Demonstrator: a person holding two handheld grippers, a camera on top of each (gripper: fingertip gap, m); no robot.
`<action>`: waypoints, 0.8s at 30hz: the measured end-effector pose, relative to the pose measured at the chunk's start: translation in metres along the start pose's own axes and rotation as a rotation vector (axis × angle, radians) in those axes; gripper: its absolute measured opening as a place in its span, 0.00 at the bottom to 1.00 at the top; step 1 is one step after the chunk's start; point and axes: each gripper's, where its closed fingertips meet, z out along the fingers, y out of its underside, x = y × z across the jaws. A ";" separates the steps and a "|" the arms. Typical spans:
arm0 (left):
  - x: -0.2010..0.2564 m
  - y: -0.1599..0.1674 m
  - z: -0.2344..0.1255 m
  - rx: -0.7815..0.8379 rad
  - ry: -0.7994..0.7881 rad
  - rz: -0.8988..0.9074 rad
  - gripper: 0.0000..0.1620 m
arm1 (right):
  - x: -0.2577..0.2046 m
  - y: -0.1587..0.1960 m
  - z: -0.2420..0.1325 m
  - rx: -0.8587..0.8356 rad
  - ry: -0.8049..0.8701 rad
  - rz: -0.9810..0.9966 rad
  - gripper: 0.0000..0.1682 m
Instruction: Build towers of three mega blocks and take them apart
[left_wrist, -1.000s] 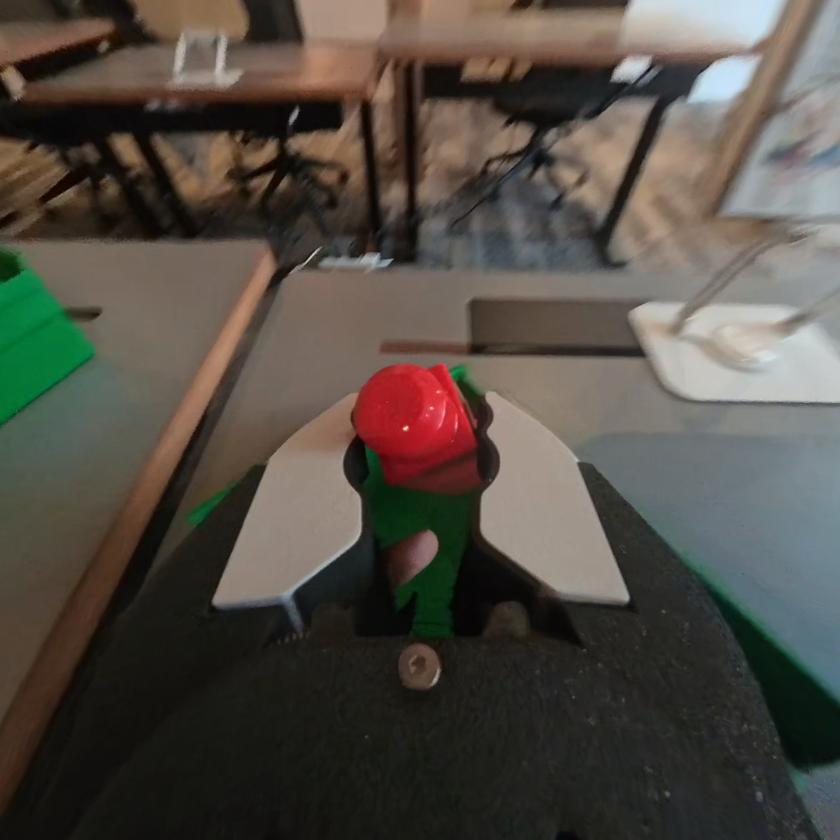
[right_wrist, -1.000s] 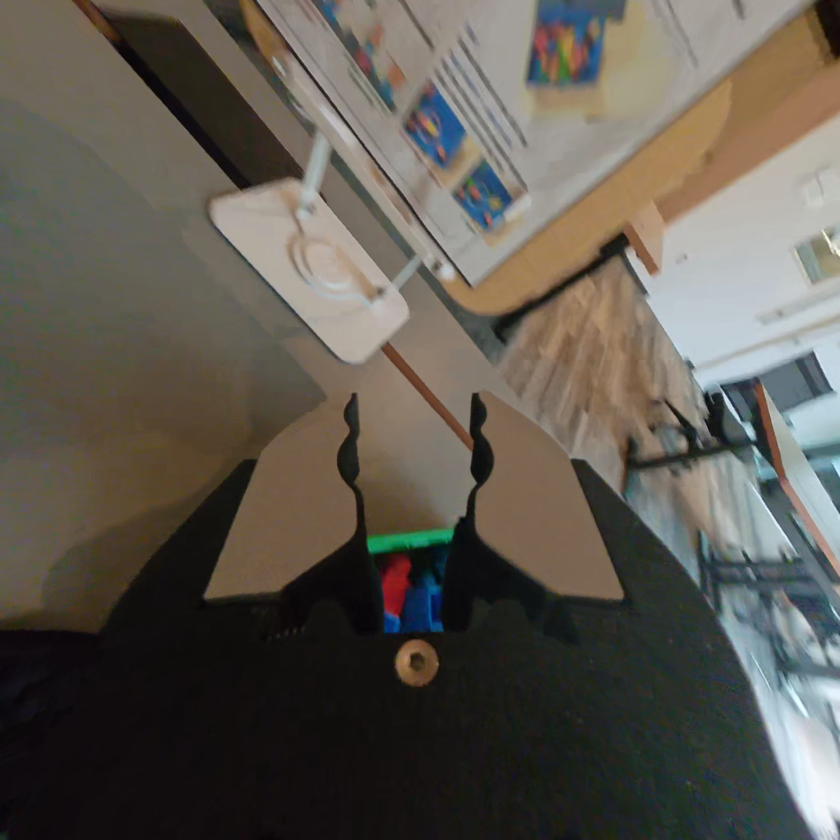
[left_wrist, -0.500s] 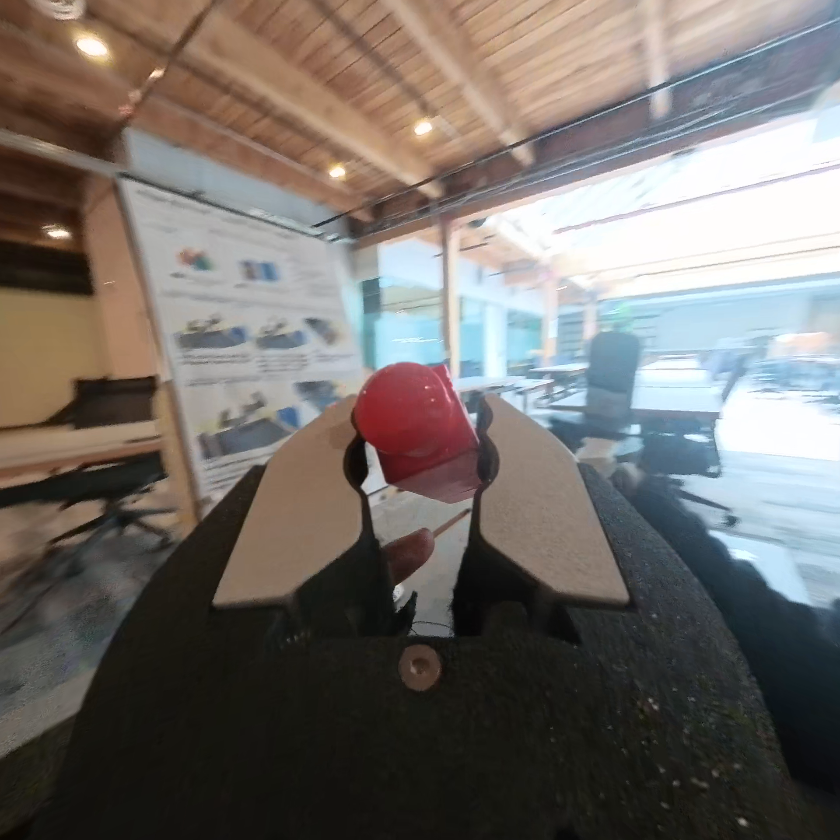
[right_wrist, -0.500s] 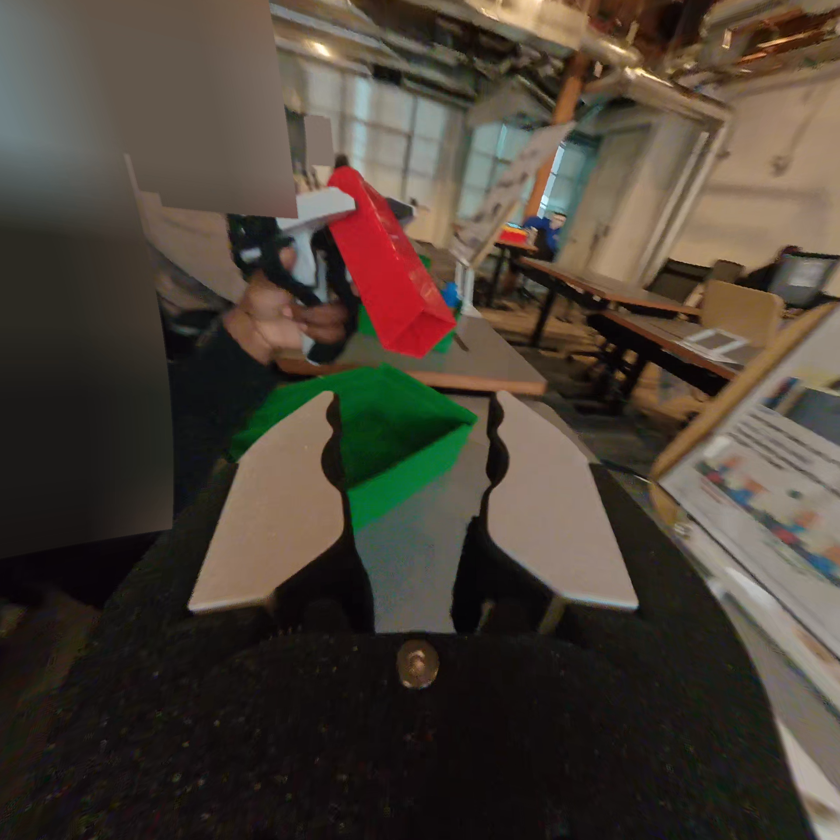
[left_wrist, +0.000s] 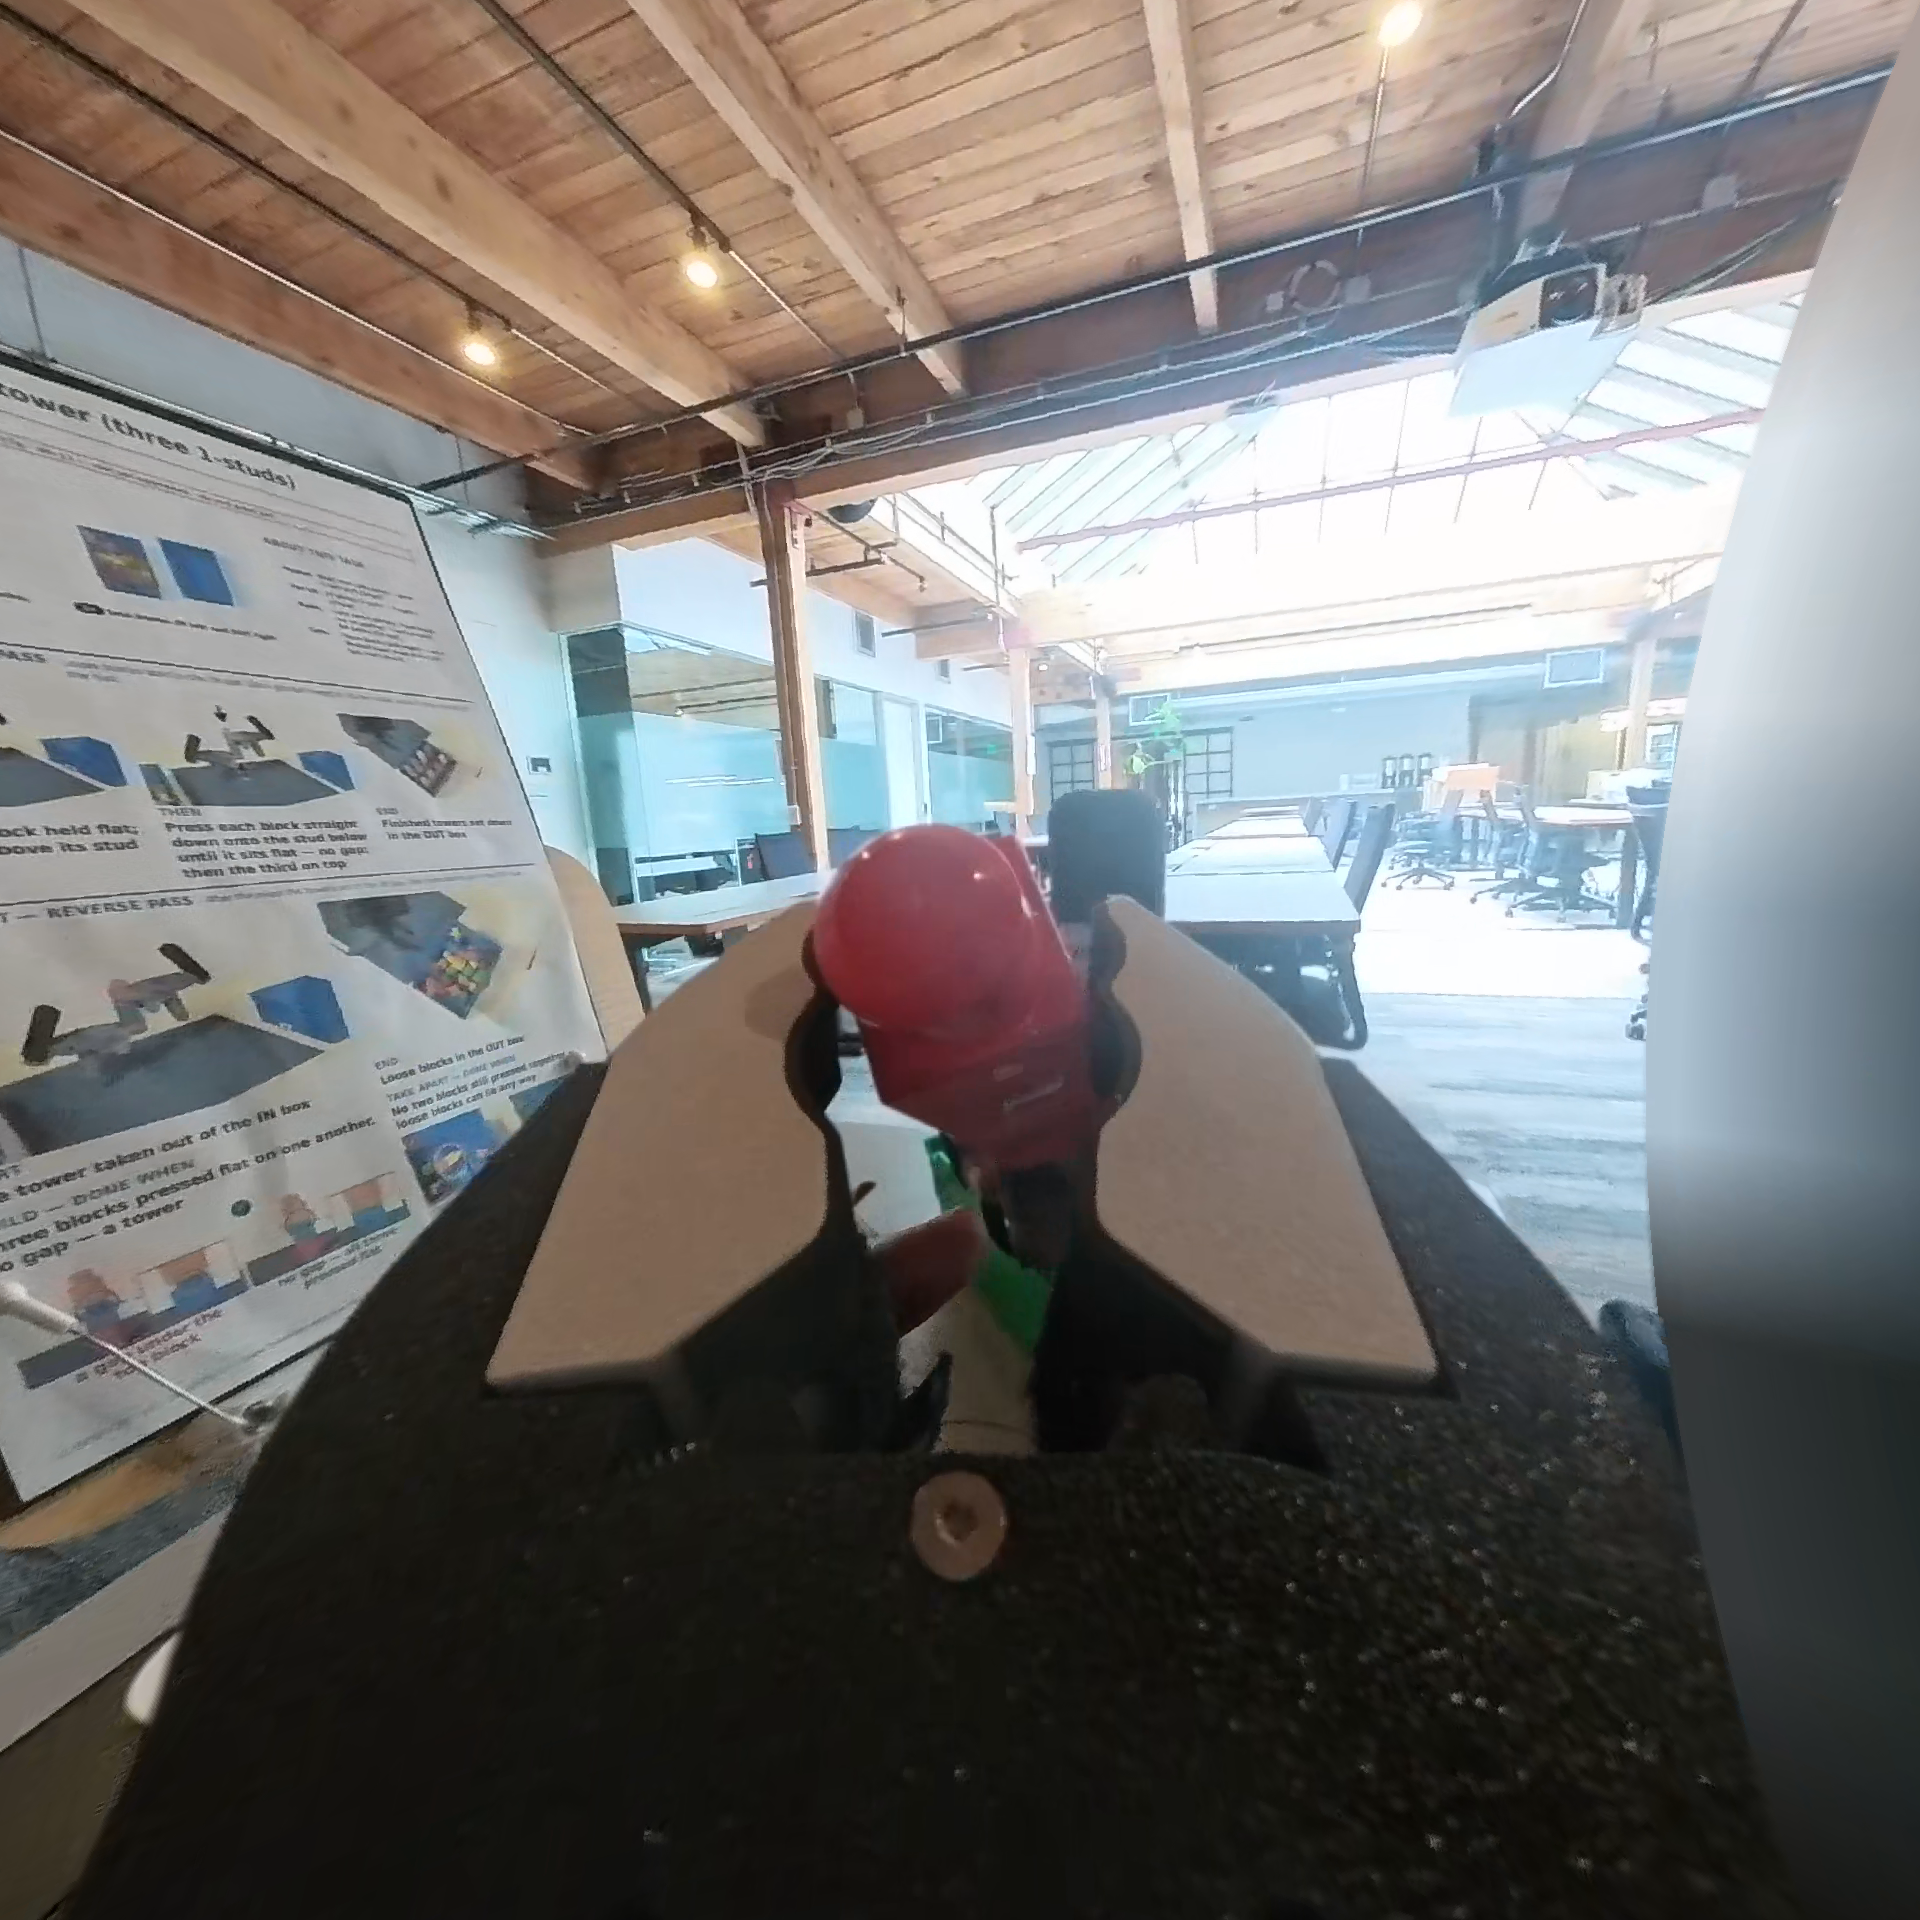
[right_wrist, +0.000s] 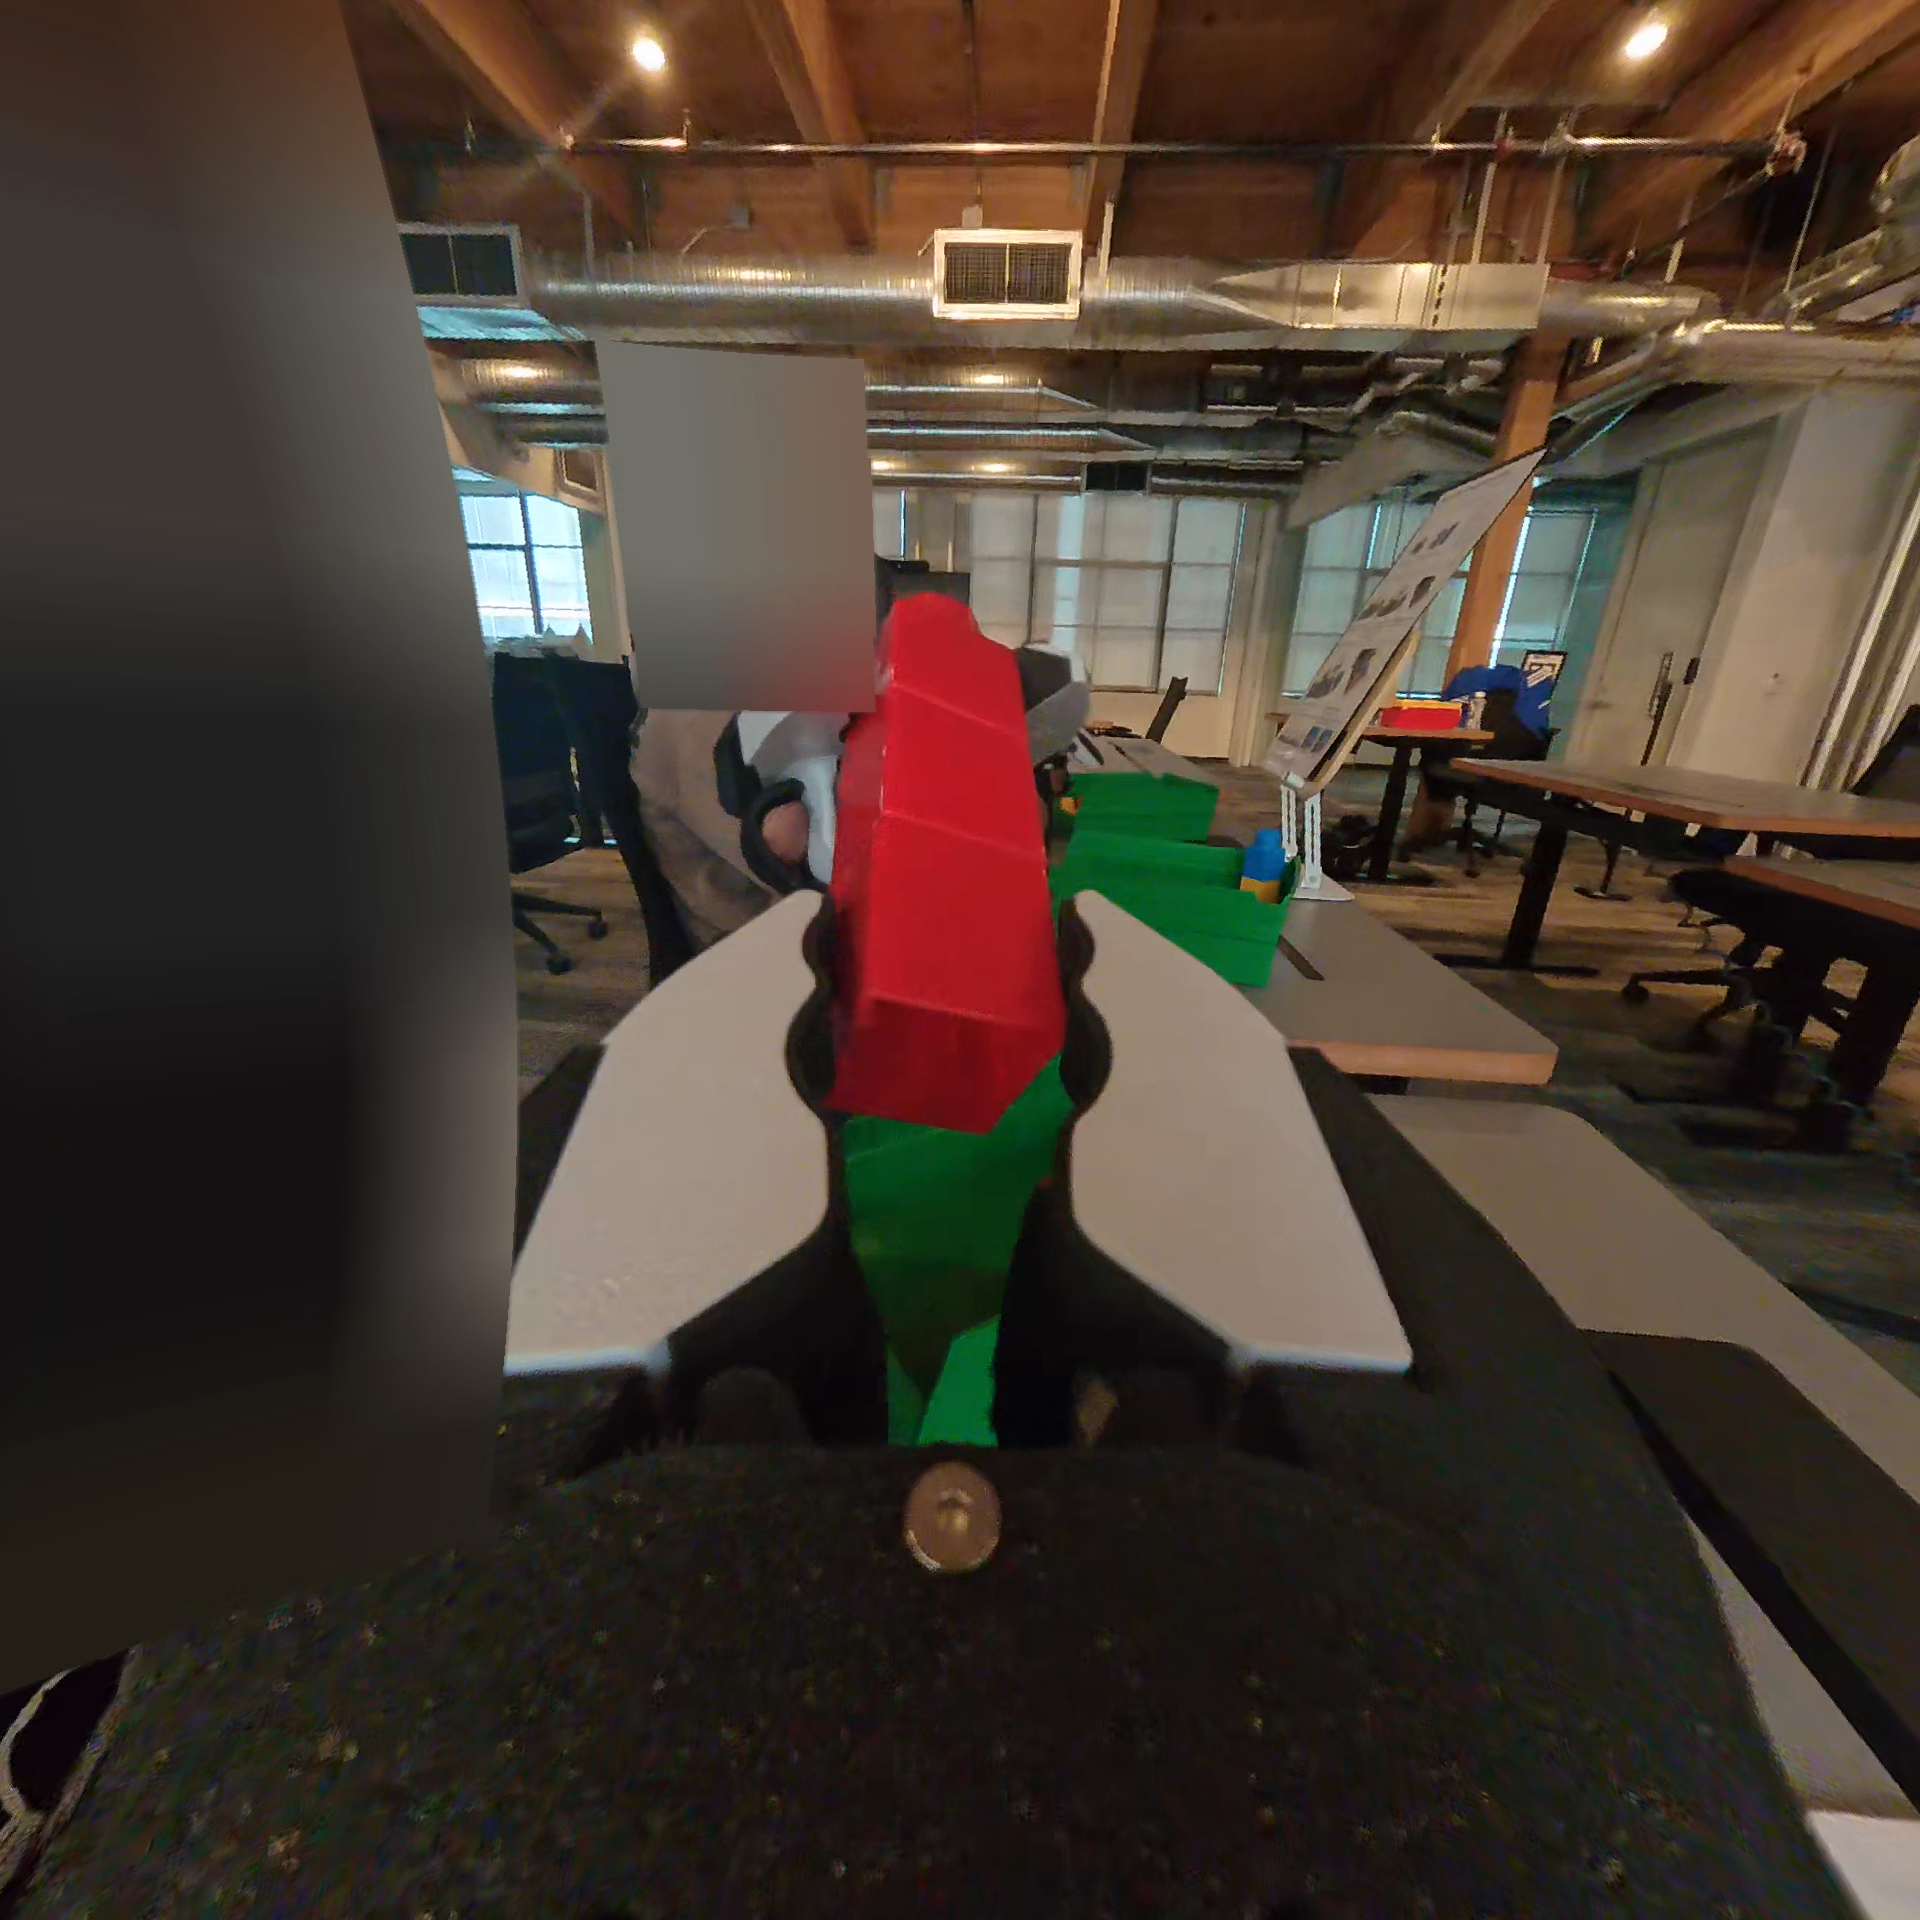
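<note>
Left gripper (left_wrist: 961, 935): jaws narrow, clamped on the top end of the red tower (left_wrist: 935, 997). The round stud points back at this camera and the blocks behind it run away, tilted right. Tower is held up in the air, level with the open office beyond.

A fingertip (left_wrist: 925, 1278) shows in the gap below the tower. A scrap of a green bin (left_wrist: 1008, 1299) lies just right of it, low between the fingers.

Right gripper (right_wrist: 945, 935): jaws narrow, one finger on each side of the tower's (right_wrist: 935, 831) bottom block. Pads meet the red on both sides, as far as can be seen. The hollow base faces this camera. Three red blocks are stacked in line, leaning away and slightly left.

At the tower's far end, part of the left gripper's (right_wrist: 1049, 707) pale finger shows, with the hand (right_wrist: 779, 831) holding it to the left. So both grippers are on the one tower, end to end.

Directly under the tower, seen between the right fingers: the green bin (right_wrist: 935, 1226).

Further out, right: two more bins (right_wrist: 1174, 894) on a grey table (right_wrist: 1403, 1008). A small blue and yellow stack (right_wrist: 1262, 862) stands in the nearer one.

Left of the left gripper: a propped poster (left_wrist: 208, 883) with pictures, on a wire stand (left_wrist: 104, 1361).
</note>
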 end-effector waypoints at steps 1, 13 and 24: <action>0.000 0.002 0.000 -0.010 0.000 0.006 0.28 | 0.000 0.000 -0.001 -0.011 0.004 -0.009 0.24; 0.001 0.067 -0.031 -0.497 0.030 0.290 0.50 | -0.010 0.022 -0.026 -0.253 -0.018 -0.256 0.22; 0.015 0.129 -0.037 -0.833 0.146 0.386 0.41 | -0.024 0.053 -0.015 -0.427 -0.089 -0.395 0.22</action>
